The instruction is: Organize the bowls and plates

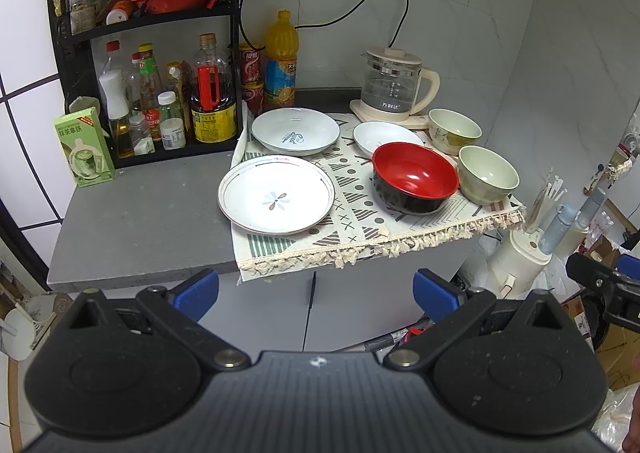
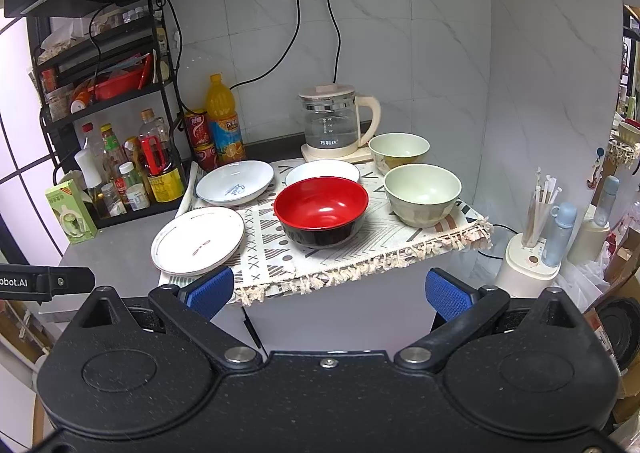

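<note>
Both grippers hang in front of the counter, short of its edge; the left gripper (image 1: 316, 293) has its blue fingers spread wide with nothing between them, and the right gripper (image 2: 330, 291) is just as released. On the patterned cloth (image 1: 360, 229) sit three plates and three bowls: the flower plate (image 1: 276, 193) nearest left, the red bowl (image 2: 321, 209) in the middle, two pale green bowls (image 2: 422, 189) to the right; the kettle (image 2: 334, 125) stands behind them.

Ahead of the tongs, the glass kettle (image 2: 335, 124) reads "万利达"; the left gripper's black arm (image 2: 44, 282), beside the right tongs, reads "obot.AI".
</note>
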